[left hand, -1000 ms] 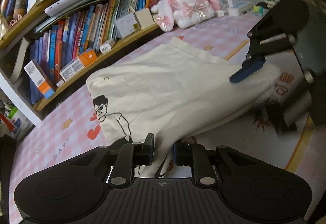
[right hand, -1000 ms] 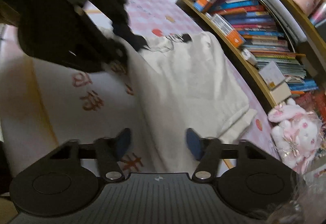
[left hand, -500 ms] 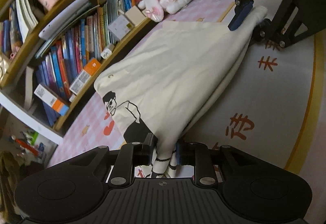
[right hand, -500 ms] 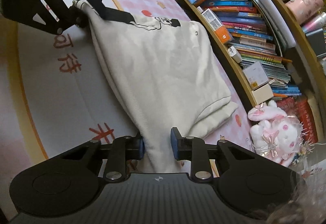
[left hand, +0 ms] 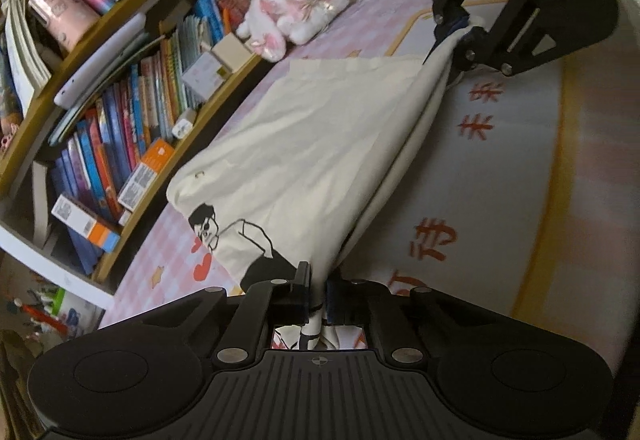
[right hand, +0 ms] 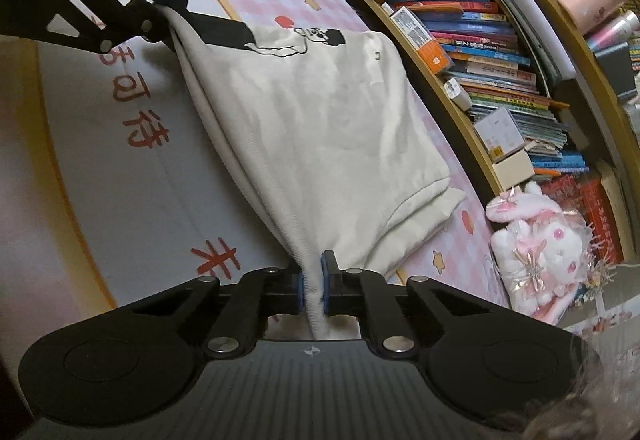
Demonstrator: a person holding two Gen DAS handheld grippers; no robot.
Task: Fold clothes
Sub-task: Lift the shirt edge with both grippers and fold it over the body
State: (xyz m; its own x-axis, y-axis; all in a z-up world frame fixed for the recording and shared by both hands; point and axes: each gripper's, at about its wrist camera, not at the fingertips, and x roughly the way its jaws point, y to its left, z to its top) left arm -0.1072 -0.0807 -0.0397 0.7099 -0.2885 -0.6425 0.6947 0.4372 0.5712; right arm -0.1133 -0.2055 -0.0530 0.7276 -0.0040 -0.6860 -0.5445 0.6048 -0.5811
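Cream shirt (left hand: 304, 144) stretched taut above my pink checked bedspread

Black cartoon figure and red hearts printed near one end; one long edge gathered and lifted at both corners, far side still lying flat beside the bookshelf.

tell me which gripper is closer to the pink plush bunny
Right. The right gripper grips the cream shirt at the end near the plush bunny; the left gripper grips the far end.

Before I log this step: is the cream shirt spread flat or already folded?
Partly folded: the cream shirt lies doubled, layered edges showing, both ends pinched by the left gripper and right gripper.
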